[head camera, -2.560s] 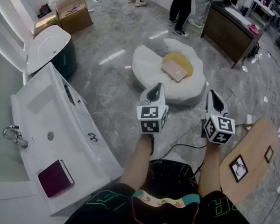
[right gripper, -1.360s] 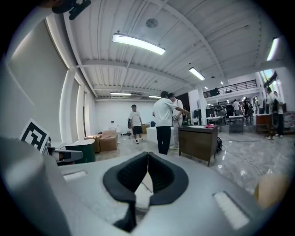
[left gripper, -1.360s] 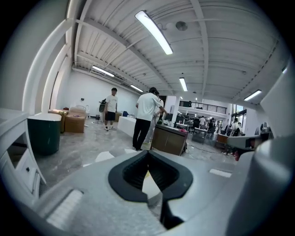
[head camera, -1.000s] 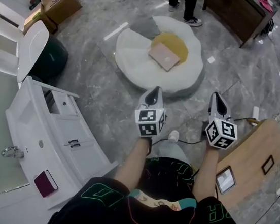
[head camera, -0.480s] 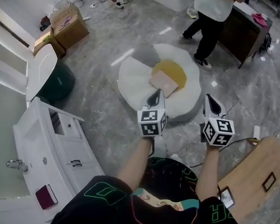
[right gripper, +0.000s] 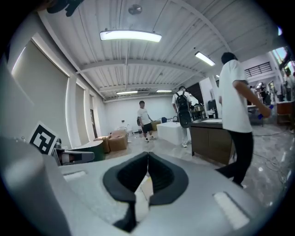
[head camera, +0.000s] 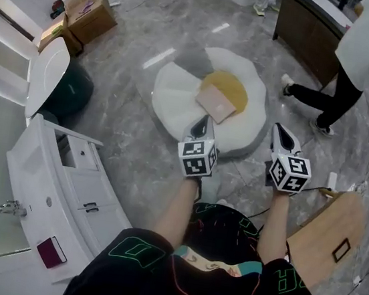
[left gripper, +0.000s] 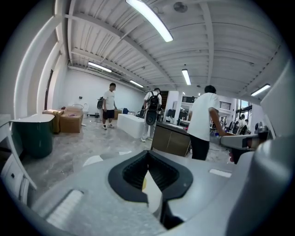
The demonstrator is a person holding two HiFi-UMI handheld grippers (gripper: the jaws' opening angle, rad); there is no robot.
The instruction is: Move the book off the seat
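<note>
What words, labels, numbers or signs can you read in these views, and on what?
No text is readable in any view.
On the left gripper and right gripper: black-and-white square markers, no letters.
On the wooden board: a framed square sign, too small to read.
On the cardboard box: pink print, too blurred.
On the book: nothing legible on the cover.

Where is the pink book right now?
In the head view, the pink book lies on the yellow middle of the white egg-shaped seat, on the floor, just past the left gripper.
</note>
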